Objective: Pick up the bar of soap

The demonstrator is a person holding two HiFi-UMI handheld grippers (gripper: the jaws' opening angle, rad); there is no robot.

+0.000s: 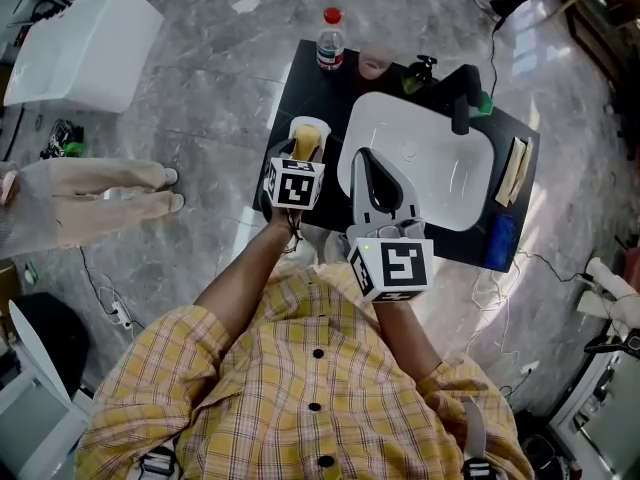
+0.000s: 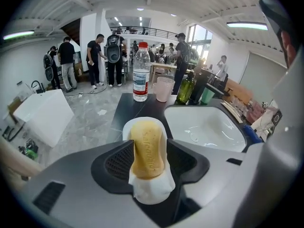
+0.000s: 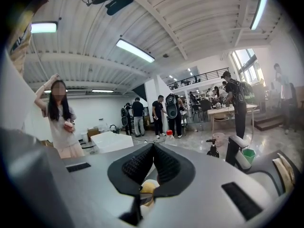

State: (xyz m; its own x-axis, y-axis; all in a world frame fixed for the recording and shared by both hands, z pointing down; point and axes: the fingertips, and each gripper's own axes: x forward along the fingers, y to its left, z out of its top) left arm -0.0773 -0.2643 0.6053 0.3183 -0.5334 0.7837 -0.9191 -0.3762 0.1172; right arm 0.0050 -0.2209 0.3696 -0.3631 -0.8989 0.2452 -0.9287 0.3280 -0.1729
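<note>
The left gripper (image 2: pixel 149 144) was held with its jaws spread, one pad on either side of the bar of soap (image 2: pixel 146 152), with neither pad seen pressing on it. The yellow soap was seen lying in a white dish (image 2: pixel 152 190) on the black surface (image 2: pixel 126 113), just left of the white sink (image 2: pixel 209 127). The right gripper (image 3: pixel 153 148) was held over the sink's near part, jaws pressed together and empty.
</note>
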